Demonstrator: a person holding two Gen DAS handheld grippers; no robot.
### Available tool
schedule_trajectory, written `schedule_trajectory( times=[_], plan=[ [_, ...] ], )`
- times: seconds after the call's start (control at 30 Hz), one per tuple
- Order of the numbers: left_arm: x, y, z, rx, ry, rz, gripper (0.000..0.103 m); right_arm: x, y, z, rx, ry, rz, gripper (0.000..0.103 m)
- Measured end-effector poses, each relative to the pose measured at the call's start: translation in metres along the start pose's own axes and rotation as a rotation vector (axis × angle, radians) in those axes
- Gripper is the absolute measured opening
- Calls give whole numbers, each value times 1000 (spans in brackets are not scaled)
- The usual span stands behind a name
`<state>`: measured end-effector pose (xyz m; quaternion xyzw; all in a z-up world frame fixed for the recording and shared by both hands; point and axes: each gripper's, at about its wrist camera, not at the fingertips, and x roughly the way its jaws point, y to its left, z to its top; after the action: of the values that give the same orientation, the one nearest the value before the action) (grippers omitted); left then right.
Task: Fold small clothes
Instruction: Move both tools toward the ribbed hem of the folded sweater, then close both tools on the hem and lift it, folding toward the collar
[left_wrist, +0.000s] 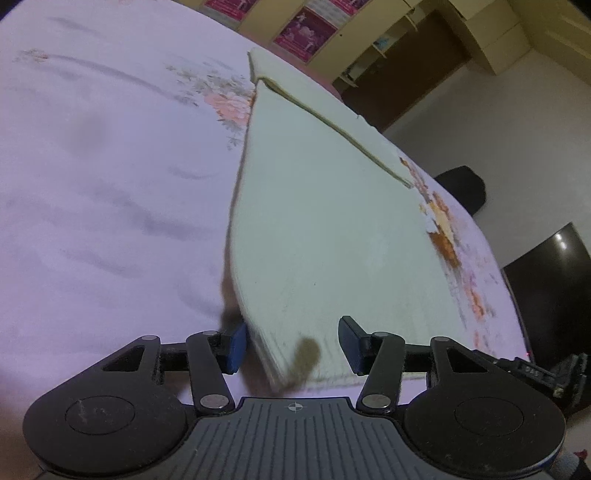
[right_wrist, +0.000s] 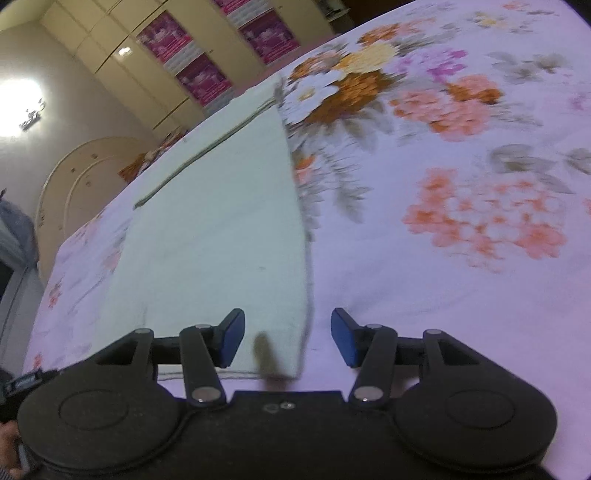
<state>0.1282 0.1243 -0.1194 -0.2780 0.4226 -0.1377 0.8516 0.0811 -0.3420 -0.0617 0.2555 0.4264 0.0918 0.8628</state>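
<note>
I had the pale green cloth (left_wrist: 325, 229) lying flat on the flowered bedsheet (left_wrist: 110, 184), and it looked already folded at least once: along its far side a dark-trimmed edge (left_wrist: 332, 125) ran across the top layer, with a strip of the lower layer showing beyond it, and at the near corner I could see stacked layers. My left gripper (left_wrist: 291, 345) stood released, its blue pads wide apart, straddling the cloth's near left corner without pinching it. My right gripper (right_wrist: 288, 338) was likewise unclenched, its jaws set either side of the near right corner (right_wrist: 291, 354), one pad over the cloth and the other over bare sheet. So I judged the job partway done: an early fold was in place, the cloth lay smooth and square, and a further fold was left, which would call for both grippers to close on these near corners and carry them toward the far edge. Whether other clothes waited, I could not tell.
</note>
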Motion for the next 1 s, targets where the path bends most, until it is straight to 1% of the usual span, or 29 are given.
schedule_trajectory(
  times=[0.07, 0.13, 0.17, 0.2, 0.23, 0.27, 0.3, 0.33, 0.4, 0.47, 0.53, 0.83, 0.87, 0.93, 1.0],
  plan=[
    [6, 1, 5, -6, 11, -21, 52, 5, 1, 3, 7, 8, 23, 52],
    [8, 0, 9, 2, 21, -31, 52, 8, -3, 6, 42, 23, 65, 49],
    [9, -1, 10, 9, 25, -29, 52, 10, -5, 6, 60, 33, 86, 43],
    [10, -4, 10, 21, 28, -22, 49, 11, -7, 6, 73, 43, 98, 38],
    [11, -6, 10, 38, 32, -6, 36, 12, -10, 5, 83, 47, 105, 36],
    [13, -8, 10, 54, 34, 16, 22, 12, -11, 5, 93, 48, 111, 32],
    [13, -6, 11, 54, 35, 30, 17, 12, -14, 5, 107, 53, 120, 28],
    [14, -3, 11, 41, 33, 31, 12, 14, -15, 4, 120, 57, 125, 27],
    [13, 2, 12, 18, 32, 20, 11, 16, -16, 3, 134, 58, 144, 22],
    [14, 0, 12, 30, 33, 22, 11, 21, -12, 2, 131, 72, 150, 16],
    [13, -2, 11, 47, 33, 28, 11, 24, -7, 1, 119, 71, 151, 13],
    [12, 0, 7, 47, 18, 26, 11, 29, -3, 3, 97, 74, 143, 12],
    [11, -1, 7, 58, 8, 32, 5, 28, -2, 3, 94, 72, 141, 11],
    [5, -4, 5, 68, -29, 29, 4, 27, 2, 3, 74, 58, 132, 9],
    [-8, -8, 6, 61, -91, -11, 4, 21, 4, 5, 70, 31, 145, 8]
  ],
)
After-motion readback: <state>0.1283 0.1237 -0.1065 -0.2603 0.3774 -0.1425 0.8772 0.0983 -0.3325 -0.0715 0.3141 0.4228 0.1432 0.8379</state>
